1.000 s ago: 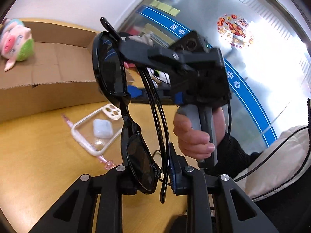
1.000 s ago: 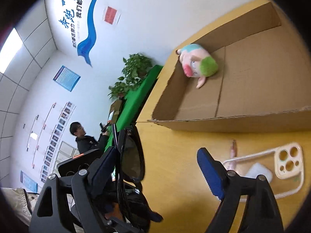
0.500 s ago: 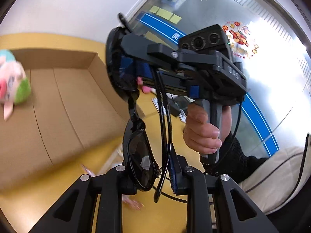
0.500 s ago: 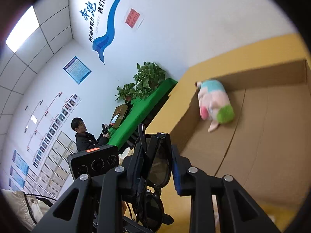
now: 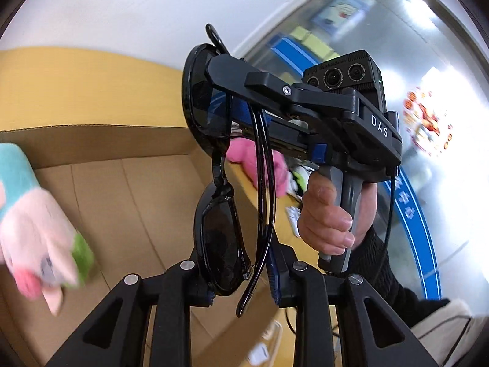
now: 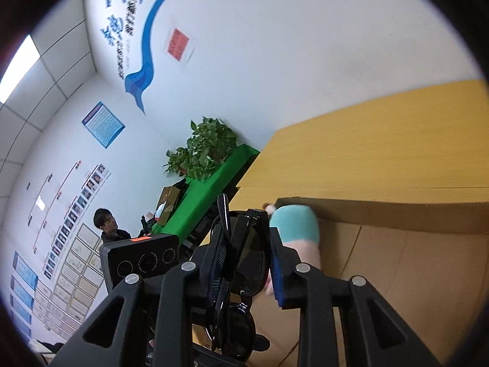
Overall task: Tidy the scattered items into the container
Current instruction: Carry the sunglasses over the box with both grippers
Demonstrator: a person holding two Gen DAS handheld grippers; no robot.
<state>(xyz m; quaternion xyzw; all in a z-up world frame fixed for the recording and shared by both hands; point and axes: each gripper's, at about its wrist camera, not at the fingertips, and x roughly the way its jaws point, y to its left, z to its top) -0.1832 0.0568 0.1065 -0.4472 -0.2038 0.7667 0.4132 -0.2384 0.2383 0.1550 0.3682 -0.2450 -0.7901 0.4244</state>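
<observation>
While both grippers clamp one pair of black sunglasses (image 5: 218,241), the glasses hang in the air over the open cardboard box (image 5: 128,195). Nearest, the left gripper (image 5: 241,278) pinches the lower lens, its jaws easing slightly apart yet still narrow. Beyond it, the right gripper (image 5: 220,91), held by a hand (image 5: 325,217), is closed on the upper lens. Farther off, a plush pig (image 5: 36,229) lies inside the box, which rests on the yellow table (image 6: 382,153).

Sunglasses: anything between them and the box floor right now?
Left wrist view: nothing. The sunglasses hang over bare cardboard of the box; the plush toy lies off to the side.
</observation>
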